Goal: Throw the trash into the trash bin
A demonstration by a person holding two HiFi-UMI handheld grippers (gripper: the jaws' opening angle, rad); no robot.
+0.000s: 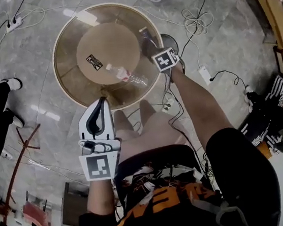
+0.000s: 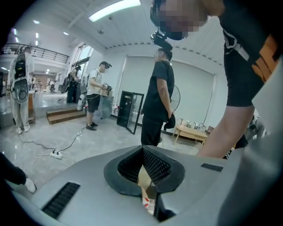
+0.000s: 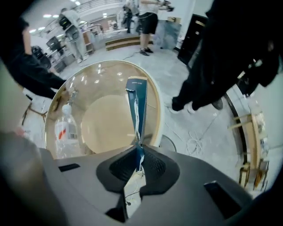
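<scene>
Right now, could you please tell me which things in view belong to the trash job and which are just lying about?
Job in hand:
- blue packet, pinched by the right gripper
- plastic bottle, lying on the glass table

Just lying about:
- power strip on the floor
- coiled cables on the floor

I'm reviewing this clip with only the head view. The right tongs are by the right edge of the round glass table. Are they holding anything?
Observer: Yes. The right gripper view shows the right tongs shut on a thin blue wrapper that sticks out beyond them.
Operator: And the left tongs?
Observer: The left gripper view shows the left tongs shut, with nothing between them.
</scene>
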